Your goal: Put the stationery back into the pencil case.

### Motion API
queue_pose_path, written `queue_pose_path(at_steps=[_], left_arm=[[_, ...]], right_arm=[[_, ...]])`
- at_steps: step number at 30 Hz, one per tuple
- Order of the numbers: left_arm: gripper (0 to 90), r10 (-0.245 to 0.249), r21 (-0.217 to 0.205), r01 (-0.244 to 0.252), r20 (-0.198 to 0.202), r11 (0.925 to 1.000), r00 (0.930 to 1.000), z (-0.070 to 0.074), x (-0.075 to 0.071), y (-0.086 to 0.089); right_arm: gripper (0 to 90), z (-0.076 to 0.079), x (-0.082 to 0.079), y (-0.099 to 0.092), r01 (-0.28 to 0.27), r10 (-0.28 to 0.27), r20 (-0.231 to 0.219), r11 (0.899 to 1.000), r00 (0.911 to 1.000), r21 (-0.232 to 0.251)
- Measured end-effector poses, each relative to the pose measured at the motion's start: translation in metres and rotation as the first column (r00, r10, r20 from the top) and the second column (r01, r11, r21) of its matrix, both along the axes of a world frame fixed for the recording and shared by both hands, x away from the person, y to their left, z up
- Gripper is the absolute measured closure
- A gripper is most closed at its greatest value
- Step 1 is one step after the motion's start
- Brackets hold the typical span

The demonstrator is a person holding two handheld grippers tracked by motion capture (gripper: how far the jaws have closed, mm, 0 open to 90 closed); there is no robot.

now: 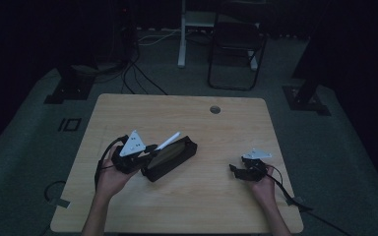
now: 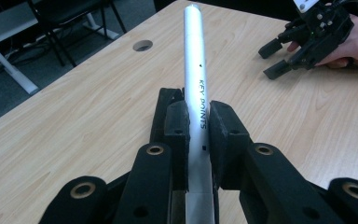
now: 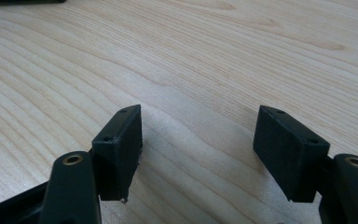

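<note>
Dim wooden table; left tongs clamped on white pen, its tail cut off; right tongs wide.

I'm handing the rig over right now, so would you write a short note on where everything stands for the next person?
Left gripper: shut on the silver pen, gripped low on its barrel; the pen points up and away over the table.
Right gripper: open, holding nothing, low over bare wood at the table's right side.
Black pencil case: lies open near the table's middle, right beside the left gripper.
Done: pen is held, raised above the case.
Left: judging by the pose, the pen probably either goes into the case or has just come out; the case is not yet closed.
</note>
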State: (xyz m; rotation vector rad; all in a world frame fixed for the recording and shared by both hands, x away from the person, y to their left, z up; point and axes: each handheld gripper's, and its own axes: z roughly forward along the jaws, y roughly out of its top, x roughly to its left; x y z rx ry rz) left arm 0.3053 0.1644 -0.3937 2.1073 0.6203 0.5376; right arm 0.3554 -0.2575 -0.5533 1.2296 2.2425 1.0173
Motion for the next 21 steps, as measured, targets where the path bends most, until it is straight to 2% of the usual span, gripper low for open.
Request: queue_pose_path(at_steps=[21], left_arm=[[78.8, 0.017, 0.006, -0.017, -0.024, 0.9998, 0.9996, -0.009, 0.019, -0.006]], right_arm=[[32.7, 0.0, 0.0, 0.0, 0.0, 0.0, 0.0, 1.0, 1.0, 0.0]])
